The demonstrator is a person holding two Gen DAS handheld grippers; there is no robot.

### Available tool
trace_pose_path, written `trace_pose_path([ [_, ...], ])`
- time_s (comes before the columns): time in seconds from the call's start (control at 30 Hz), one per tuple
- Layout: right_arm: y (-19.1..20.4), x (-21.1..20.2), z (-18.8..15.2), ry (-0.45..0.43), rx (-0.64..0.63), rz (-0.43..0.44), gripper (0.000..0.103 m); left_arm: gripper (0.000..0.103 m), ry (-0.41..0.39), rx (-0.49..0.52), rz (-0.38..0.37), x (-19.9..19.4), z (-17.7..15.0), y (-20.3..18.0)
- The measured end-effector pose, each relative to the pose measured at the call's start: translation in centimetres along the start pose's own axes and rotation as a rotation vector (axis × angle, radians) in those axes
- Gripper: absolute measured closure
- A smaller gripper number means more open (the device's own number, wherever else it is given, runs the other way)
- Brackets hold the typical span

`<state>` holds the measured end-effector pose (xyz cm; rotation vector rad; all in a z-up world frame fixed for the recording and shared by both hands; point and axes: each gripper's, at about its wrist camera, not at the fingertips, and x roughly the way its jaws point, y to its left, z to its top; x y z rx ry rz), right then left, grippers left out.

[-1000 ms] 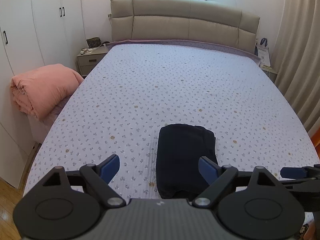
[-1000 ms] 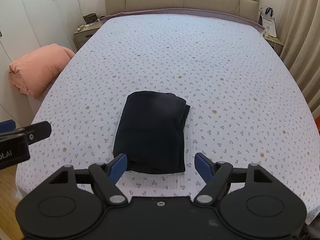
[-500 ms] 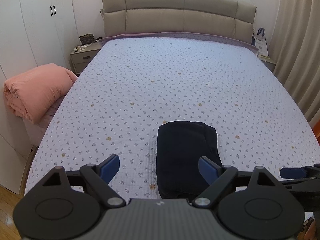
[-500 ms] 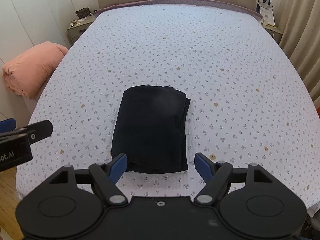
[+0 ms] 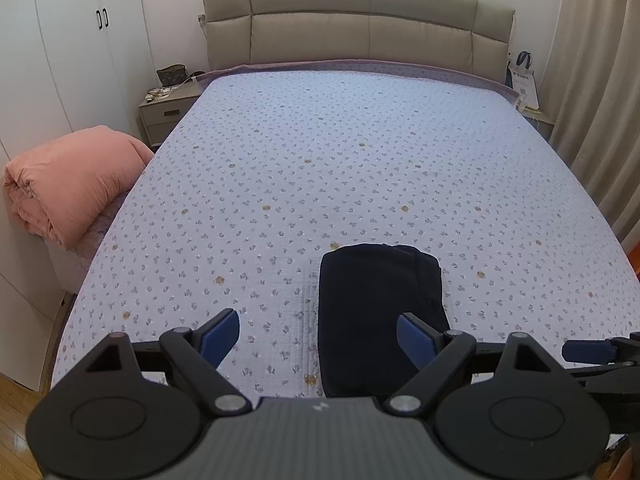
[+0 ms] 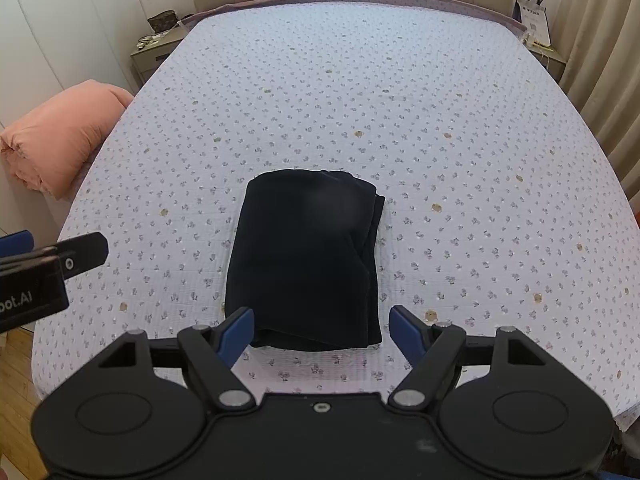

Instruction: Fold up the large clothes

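A dark navy garment [image 6: 308, 256] lies folded into a neat rectangle near the foot of the bed; it also shows in the left wrist view [image 5: 376, 312]. My right gripper [image 6: 322, 330] is open and empty, held above the garment's near edge. My left gripper [image 5: 318, 338] is open and empty, held above the bed just left of the garment. The left gripper's tip also shows in the right wrist view [image 6: 86, 250], and the right gripper's tip in the left wrist view [image 5: 588, 352].
The bed [image 5: 360, 152] has a lilac floral quilt and a beige padded headboard [image 5: 360, 28]. A rolled pink duvet [image 5: 68, 184] sits off the left side. A nightstand [image 5: 166, 110] stands at far left, curtains [image 5: 600, 100] at right, white wardrobes at left.
Both grippers have pulled back and risen a little from the folded garment, so more of the bed shows. The garment has not moved. Both grippers stay open.
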<state>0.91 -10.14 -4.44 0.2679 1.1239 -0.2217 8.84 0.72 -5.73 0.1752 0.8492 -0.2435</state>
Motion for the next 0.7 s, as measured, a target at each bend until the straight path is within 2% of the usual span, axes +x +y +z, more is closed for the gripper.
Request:
trace_pose_path([
  [0.37, 0.45, 0.61, 0.28, 0.009, 0.003, -0.006, 0.015, 0.014, -0.001, 0.003, -0.002, 0.94, 0.63, 0.57],
  [0.6, 0.37, 0.90, 0.36, 0.012, 0.004, -0.009, 0.015, 0.015, -0.071, 0.042, 0.027, 0.62, 0.84, 0.45],
  [0.7, 0.31, 0.99, 0.38, 0.014, 0.004, -0.011, 0.015, 0.015, -0.070, 0.058, 0.017, 0.72, 1.07, 0.43],
])
